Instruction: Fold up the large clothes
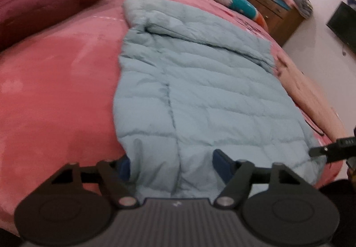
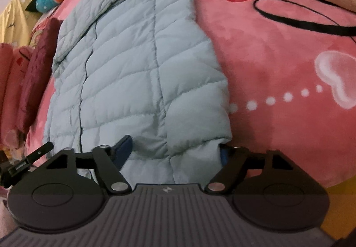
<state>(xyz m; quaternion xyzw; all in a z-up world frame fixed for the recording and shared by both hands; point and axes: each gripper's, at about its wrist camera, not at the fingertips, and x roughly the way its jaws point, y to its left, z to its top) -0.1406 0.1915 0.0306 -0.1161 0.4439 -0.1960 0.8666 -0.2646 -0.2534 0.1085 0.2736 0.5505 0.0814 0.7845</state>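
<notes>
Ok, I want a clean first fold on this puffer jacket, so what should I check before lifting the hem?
1. Jacket lies flat on the pink blanket: ok.
2. Sleeves folded in over the body: ok, as far as visible.
3. Left gripper straddles the hem near one corner: ok; pads not yet pressing.
4. Right gripper straddles the hem at the other corner: ok; jaws wide.
5. All layers caught between the fingers: cannot tell.
6. Maroon pillow clear of the fold path: ok.

Pale blue quilted jacket [image 1: 200, 91]; pink blanket [image 1: 55, 91].
</notes>
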